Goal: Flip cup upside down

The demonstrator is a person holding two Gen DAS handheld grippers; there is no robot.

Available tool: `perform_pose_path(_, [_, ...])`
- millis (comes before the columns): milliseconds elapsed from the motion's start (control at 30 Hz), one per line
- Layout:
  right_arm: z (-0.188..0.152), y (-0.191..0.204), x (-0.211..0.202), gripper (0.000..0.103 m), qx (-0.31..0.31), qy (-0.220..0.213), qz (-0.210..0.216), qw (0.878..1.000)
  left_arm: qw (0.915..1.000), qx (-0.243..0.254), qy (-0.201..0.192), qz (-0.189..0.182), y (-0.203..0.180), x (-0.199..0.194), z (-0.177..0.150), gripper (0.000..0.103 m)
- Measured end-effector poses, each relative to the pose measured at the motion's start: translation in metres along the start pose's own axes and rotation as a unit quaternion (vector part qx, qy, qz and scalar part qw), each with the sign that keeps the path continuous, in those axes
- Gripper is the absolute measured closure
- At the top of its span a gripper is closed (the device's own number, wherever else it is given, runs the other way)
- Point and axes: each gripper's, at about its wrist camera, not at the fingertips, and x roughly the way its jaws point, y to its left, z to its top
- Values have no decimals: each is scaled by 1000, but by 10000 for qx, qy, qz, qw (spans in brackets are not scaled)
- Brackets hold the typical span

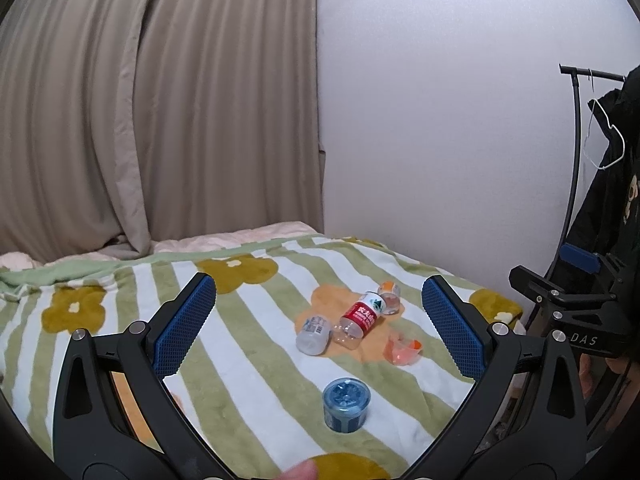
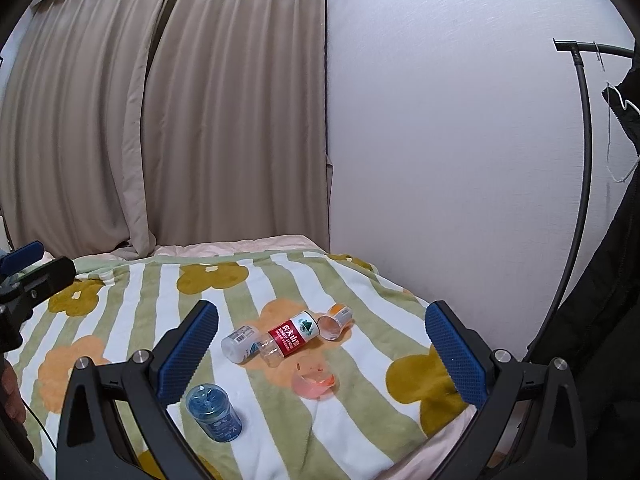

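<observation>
Both my tongs are wide open and empty: left gripper [image 1: 320,320] and right gripper [image 2: 322,354] hover above the striped green-and-white flower blanket [image 1: 248,368], so I judge this the approach step, nothing grasped. The cup looks to be the translucent pink plastic cup [image 2: 314,378], standing mouth-up near the middle, just near of the red-label clear bottle piece [image 2: 290,338] lying on its side. A white-label bottle piece [image 2: 240,342] lies left of it, an orange-capped one [image 2: 336,320] far right. The blue plastic jar [image 2: 214,410] stands near-left, well apart. Next I need the right tongs lowered around the cup wall, then rotated over. Open room near and right; the blanket edge drops off on the right.
</observation>
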Motion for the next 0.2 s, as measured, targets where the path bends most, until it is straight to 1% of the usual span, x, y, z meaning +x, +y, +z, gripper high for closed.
perform_pose_path(200, [-2,2,-1,0,-9,10,3,10000,10000,64,-50,38,0,-1,-1,0])
